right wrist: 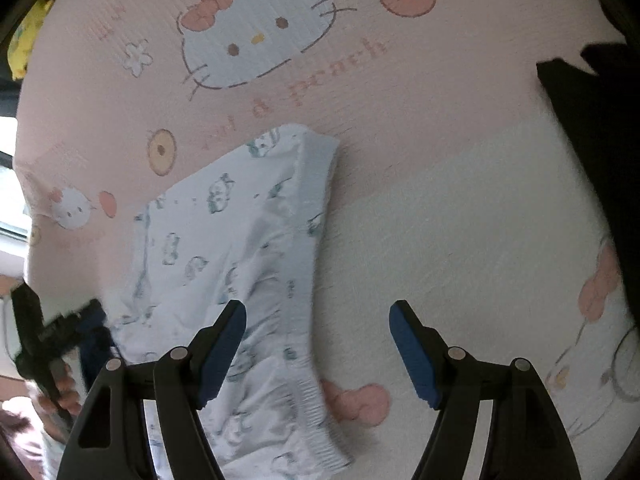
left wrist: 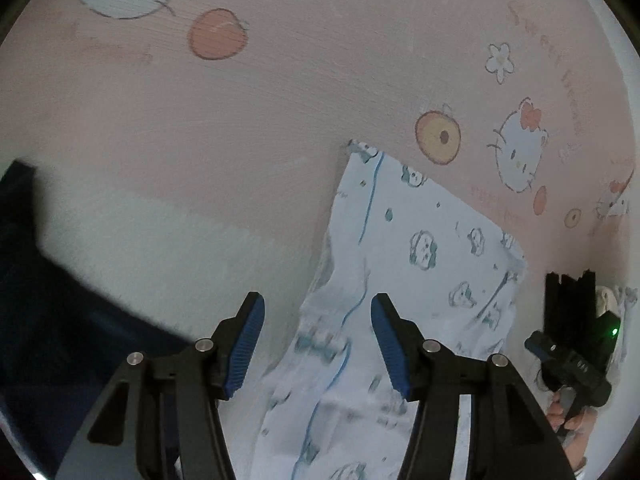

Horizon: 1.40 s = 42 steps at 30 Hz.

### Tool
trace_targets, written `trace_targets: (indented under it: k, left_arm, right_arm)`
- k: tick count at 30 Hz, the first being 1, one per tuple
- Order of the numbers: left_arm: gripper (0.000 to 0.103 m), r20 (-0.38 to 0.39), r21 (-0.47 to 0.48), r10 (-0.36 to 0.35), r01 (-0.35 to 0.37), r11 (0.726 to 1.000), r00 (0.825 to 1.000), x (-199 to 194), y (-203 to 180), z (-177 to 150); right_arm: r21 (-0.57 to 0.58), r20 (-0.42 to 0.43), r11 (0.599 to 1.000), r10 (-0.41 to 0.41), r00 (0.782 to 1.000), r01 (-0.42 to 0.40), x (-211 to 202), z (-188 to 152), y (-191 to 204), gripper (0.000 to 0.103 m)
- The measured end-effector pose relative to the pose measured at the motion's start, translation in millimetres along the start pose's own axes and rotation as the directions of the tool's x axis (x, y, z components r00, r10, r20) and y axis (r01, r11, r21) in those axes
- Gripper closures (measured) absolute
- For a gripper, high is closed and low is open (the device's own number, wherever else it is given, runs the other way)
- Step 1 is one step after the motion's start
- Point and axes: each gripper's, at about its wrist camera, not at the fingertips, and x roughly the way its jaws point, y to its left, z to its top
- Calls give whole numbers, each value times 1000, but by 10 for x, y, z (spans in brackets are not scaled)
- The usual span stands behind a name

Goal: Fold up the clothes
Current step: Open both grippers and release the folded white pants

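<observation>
1. Left wrist view: left gripper (left wrist: 317,312) spread wide, nothing between the blue pads (left wrist: 248,344); poised over the near part of the pale printed garment (left wrist: 420,248).
2. Same view: right gripper (left wrist: 570,280) at the right edge, seen side-on, held in the right hand (left wrist: 560,412); spread of its jaws not discernible from here.
3. Right wrist view: right gripper (right wrist: 318,316) spread wide, nothing held; left finger over the garment (right wrist: 240,248), right finger over bare sheet.
4. Same view: left gripper (right wrist: 92,312) at the lower left, beside the garment's edge, held in the left hand (right wrist: 60,396).
5. Garment: white-blue cloth with small cartoon print and a ribbed hem, lying partly rumpled on the pink cartoon-cat bed sheet (left wrist: 280,100).
6. Dark navy cloth (left wrist: 60,320) on the sheet, well apart from the garment; seen at the upper right (right wrist: 592,120) from the right wrist.
7. Yellow item (right wrist: 24,40) at the upper left edge; identity not discernible.
</observation>
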Motion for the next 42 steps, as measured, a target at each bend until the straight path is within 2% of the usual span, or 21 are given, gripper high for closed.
trace_targets:
  k: [5, 9, 15, 19, 22, 25, 27, 30, 34, 36, 42]
  left_arm:
    - [51, 6, -12, 26, -26, 1000, 1000, -122, 169, -241]
    - [51, 17, 10, 52, -53, 999, 998, -219, 106, -473]
    - [51, 58, 62, 73, -77, 995, 996, -374, -10, -903]
    - [51, 74, 116, 108, -117, 986, 991, -389, -217, -1125]
    - [51, 119, 123, 101, -116, 986, 988, -491, -365, -1216]
    - [51, 164, 77, 105, -119, 990, 981, -613, -429, -1325]
    - [51, 179, 73, 102, -117, 990, 978, -663, -478, -1427]
    - [51, 183, 78, 129, -145, 986, 975, -710, -491, -1560]
    - [51, 158, 42, 19, -26, 999, 987, -765, -337, -1698]
    - [51, 147, 55, 1, -9, 998, 989, -803, -286, -1771]
    - [51, 128, 200, 55, -81, 976, 990, -733, -366, -1927]
  right_arm:
    - [-12, 17, 996, 90, 996, -89, -40, -142, 198, 29]
    - [-26, 5, 988, 151, 989, -151, -161, -399, 275, 29]
    - [15, -17, 988, 156, 988, -155, -150, -775, 249, 29]
    - [46, 11, 982, 183, 983, -183, -211, -983, 155, 29]
    - [119, 28, 966, 227, 974, -229, -236, -1092, 20, 29]
    - [237, 56, 922, 301, 952, -306, -263, -1204, -170, 29]
    - [297, 71, 896, 323, 944, -329, -260, -1274, -249, 29]
    - [344, 69, 883, 315, 947, -319, -227, -1371, -276, 29]
    - [339, 58, 889, 308, 950, -309, -195, -1440, -205, 29]
    - [330, 51, 900, 284, 958, -284, -177, -1470, -169, 29]
    - [325, 32, 922, 210, 977, -209, -66, -1488, -101, 29]
